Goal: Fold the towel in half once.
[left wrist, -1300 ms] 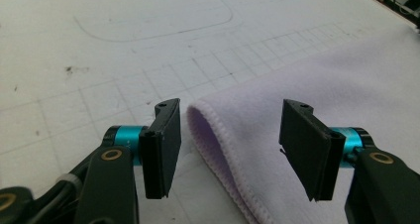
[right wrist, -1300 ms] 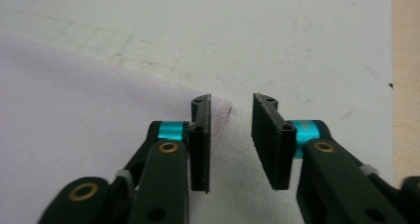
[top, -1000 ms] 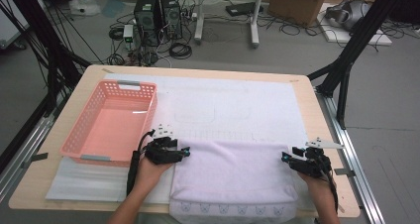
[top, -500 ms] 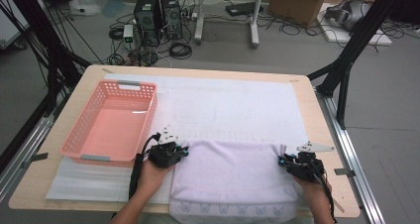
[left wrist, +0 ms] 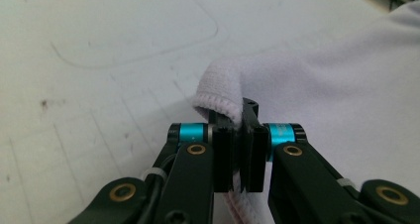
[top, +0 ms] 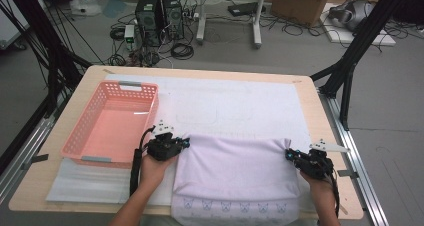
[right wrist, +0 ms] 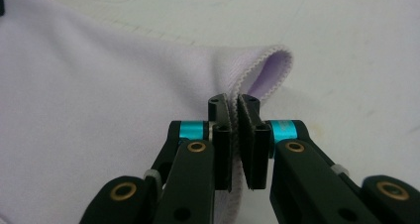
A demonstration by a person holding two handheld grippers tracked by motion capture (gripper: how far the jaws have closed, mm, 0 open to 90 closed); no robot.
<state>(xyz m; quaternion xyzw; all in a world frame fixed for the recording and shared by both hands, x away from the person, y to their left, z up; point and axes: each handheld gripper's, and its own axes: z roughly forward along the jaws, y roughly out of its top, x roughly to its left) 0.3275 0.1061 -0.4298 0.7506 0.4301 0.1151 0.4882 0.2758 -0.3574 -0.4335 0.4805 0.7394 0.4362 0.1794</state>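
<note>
A pale lilac towel (top: 235, 168) lies folded on the white mat near the table's front edge, with a printed border along its near hem. My left gripper (top: 181, 143) is shut on the towel's far left corner (left wrist: 218, 87), and the cloth bunches up between the jaws. My right gripper (top: 291, 156) is shut on the far right corner (right wrist: 270, 65), where the stitched hem curls over the jaws. Both corners are lifted slightly off the mat.
A pink plastic basket (top: 90, 136) stands empty at the left, close to my left hand. The white mat (top: 235, 103) covers most of the wooden table (top: 320, 116). Black frame legs, computers and cables stand on the floor beyond the far edge.
Both grippers have pulled the towel's far edge towards the near side, so the fold now sits closer to me. The basket has not moved.
</note>
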